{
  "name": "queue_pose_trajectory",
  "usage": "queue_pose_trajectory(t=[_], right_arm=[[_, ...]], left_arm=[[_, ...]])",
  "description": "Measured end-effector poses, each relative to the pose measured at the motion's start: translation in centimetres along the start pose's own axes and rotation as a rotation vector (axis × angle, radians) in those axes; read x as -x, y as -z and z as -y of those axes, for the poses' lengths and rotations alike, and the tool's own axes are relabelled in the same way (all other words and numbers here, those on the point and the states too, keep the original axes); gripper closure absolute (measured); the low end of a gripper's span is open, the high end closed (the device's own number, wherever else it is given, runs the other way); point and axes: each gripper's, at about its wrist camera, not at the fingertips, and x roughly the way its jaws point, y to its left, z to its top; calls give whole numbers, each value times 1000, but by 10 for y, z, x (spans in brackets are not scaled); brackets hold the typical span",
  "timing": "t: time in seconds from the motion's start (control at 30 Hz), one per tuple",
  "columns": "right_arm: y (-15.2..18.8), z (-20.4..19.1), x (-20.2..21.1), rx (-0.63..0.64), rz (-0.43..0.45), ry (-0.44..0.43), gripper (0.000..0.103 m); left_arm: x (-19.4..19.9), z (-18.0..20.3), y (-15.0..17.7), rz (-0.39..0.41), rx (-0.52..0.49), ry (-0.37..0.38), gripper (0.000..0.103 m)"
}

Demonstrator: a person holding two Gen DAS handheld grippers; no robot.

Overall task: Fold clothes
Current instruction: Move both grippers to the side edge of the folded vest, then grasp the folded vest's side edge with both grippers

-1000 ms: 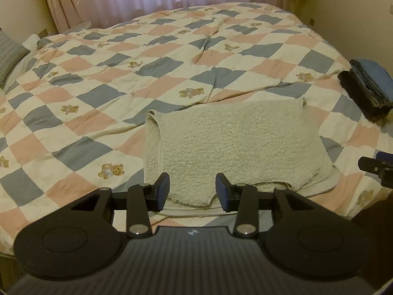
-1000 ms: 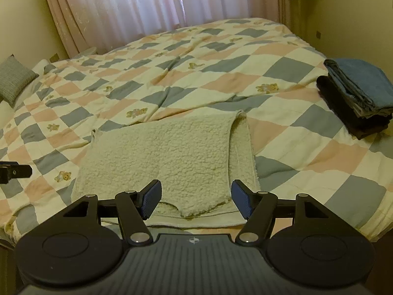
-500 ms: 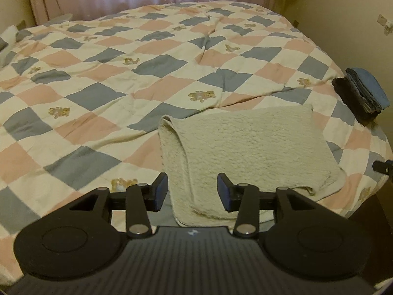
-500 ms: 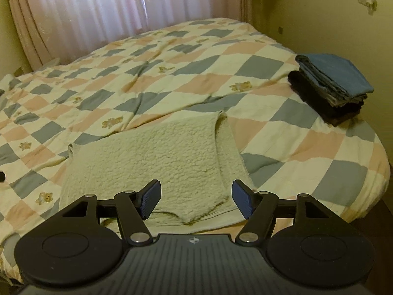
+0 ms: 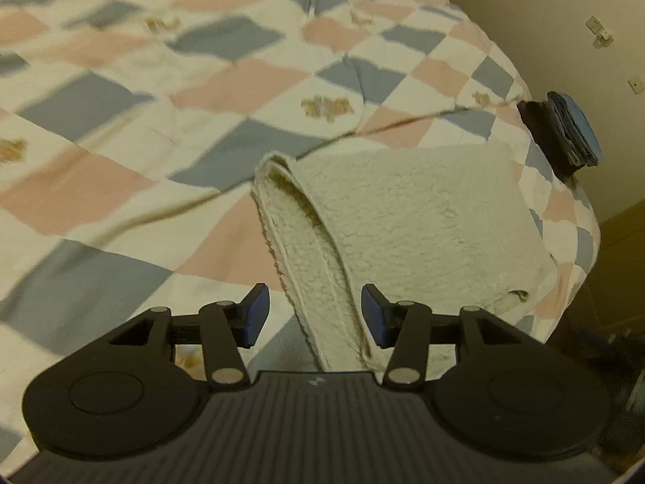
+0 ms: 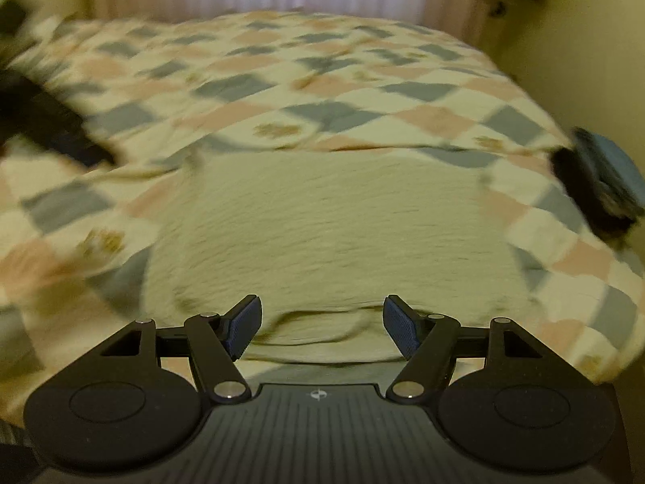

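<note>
Checked quilt (image 5: 250,88): folded cream fleece (image 5: 423,218) laid near its front edge, bare quilt beyond; left gripper (image 5: 314,314) and right gripper (image 6: 320,324) held spread, empty; folded stack (image 5: 564,133) kept apart.

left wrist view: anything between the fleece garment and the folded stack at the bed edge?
Only bare quilt lies between the fleece garment and the folded stack, clearest in the left wrist view.
</note>
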Motion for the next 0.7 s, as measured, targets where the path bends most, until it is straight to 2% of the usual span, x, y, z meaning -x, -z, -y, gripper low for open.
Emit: queue_pose_trajectory(t=[0.07,0.17,0.27,0.33,0.4,0.5,0.53,0.63,0.7], right_arm=[[4,-35,-16,75,11,-10,34],[11,-87,-41,188,31,-18,27],[20,-131,-64,309,78,40,25],[28,-154,-81,399,111,105,25],[35,-177,-97,490,143,177,24],[49,-202,-121,620,184,329,8],[52,-207,-127,642,185,358,8],[53,-212,-142,621,158,376,3],[48,-213,-148,603,127,377,4]], left_arm=[[-22,-21,-8,-26,46,53,57],[-53,-46,-18,-39,102,113,57],[-76,-62,-24,-16,126,173,52],[-91,-71,-25,-22,162,225,47],[-103,-78,-26,-24,183,262,47],[-116,-89,-23,-18,219,322,43],[-119,-92,-22,-16,236,345,41],[-128,-101,-18,-13,290,412,39],[-132,-105,-17,-16,326,452,37]])
